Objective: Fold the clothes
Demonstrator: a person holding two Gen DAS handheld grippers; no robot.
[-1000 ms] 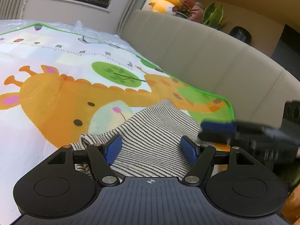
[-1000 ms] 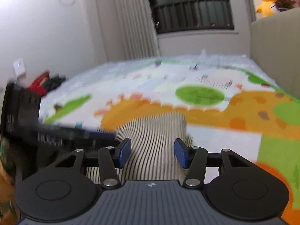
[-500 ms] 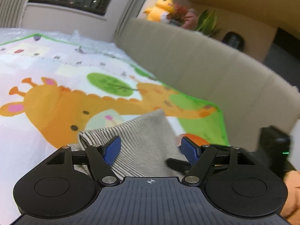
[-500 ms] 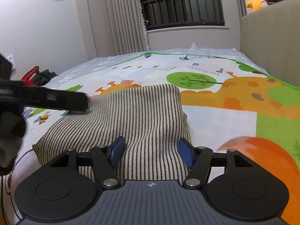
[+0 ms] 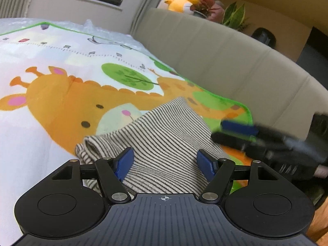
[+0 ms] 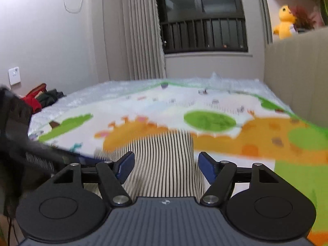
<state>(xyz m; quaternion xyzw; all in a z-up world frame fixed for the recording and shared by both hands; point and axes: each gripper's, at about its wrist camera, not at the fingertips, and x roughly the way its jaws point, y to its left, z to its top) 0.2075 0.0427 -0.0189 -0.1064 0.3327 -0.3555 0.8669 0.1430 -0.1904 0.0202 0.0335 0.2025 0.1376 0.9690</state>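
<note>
Left wrist view: the left claw (image 5: 164, 162) hangs low over the striped top (image 5: 164, 135), jaws closing with the fabric between them but not pinched, likely lining up a fold. The top lies in a folded bundle on the giraffe blanket (image 5: 61, 94) covering the bed.

Right wrist view: the right claw (image 6: 165, 167) is opening, holding nothing, the striped top (image 6: 164, 153) blurred beneath.

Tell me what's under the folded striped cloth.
The folded black-and-white striped knit cloth lies on the colourful giraffe-print play mat. The mat's print directly beneath is covered, so it cannot be seen.
</note>
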